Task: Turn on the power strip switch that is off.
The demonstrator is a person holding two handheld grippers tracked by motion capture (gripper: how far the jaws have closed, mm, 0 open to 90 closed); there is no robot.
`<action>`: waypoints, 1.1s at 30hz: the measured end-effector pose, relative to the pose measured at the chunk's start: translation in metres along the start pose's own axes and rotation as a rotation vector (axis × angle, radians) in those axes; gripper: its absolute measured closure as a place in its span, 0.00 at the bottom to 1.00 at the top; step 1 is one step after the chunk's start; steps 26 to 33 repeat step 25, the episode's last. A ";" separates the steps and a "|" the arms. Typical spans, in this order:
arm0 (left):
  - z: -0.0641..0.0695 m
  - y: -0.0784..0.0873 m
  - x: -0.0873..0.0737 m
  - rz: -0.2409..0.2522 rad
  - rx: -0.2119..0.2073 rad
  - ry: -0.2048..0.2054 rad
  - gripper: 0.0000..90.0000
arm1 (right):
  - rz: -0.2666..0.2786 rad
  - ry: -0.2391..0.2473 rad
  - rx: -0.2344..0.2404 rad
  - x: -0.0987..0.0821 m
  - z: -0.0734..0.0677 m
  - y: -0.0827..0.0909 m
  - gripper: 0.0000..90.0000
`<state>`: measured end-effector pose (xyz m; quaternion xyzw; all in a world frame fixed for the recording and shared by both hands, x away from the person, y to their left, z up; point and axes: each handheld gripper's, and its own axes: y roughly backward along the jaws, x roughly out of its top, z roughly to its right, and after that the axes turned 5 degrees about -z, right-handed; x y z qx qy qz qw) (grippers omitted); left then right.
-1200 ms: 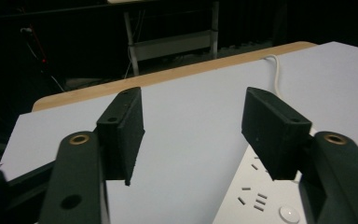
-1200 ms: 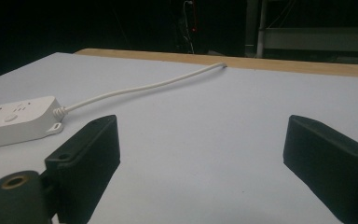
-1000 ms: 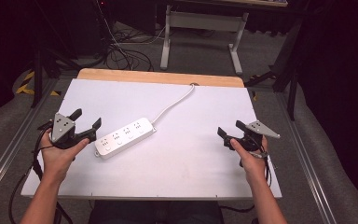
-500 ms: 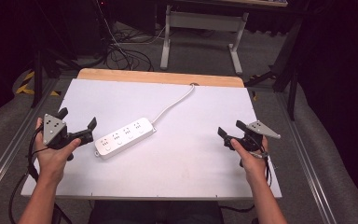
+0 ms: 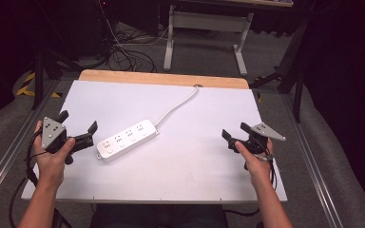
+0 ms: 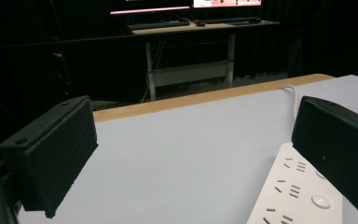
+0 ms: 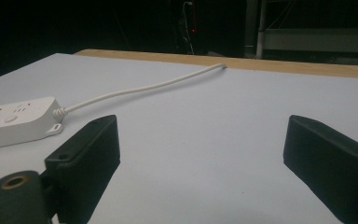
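A white power strip (image 5: 128,139) lies slanted on the white tabletop (image 5: 195,161), left of centre. Its white cord (image 5: 176,106) runs to a hole near the back edge. My left gripper (image 5: 78,126) is held at the table's left edge, open and empty, just left of the strip. In the left gripper view the strip's end (image 6: 303,196) sits by the right jaw. My right gripper (image 5: 235,131) hovers open and empty near the right edge. The right gripper view shows the strip (image 7: 14,120) and cord (image 7: 140,88) far to the left.
A wooden strip (image 5: 161,78) runs along the table's back edge. Beyond it stand a white desk frame (image 5: 204,35) and tangled floor cables (image 5: 123,52). Metal rails (image 5: 313,166) flank the table.
My left gripper has drifted left and back toward the table's left edge, away from the power strip. The right gripper has stayed put.
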<state>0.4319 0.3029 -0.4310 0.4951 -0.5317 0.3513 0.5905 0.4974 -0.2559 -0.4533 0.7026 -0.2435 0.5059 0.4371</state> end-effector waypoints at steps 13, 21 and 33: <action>0.000 -0.001 -0.002 -0.010 0.001 -0.001 0.01 | -0.004 0.003 0.001 0.000 -0.001 0.000 0.13; -0.001 -0.001 -0.002 -0.011 -0.002 0.000 0.02 | -0.011 0.004 0.003 -0.001 -0.001 -0.003 0.13; -0.003 0.001 -0.002 -0.008 0.008 0.005 0.02 | -0.014 0.004 0.007 -0.001 -0.001 -0.004 0.13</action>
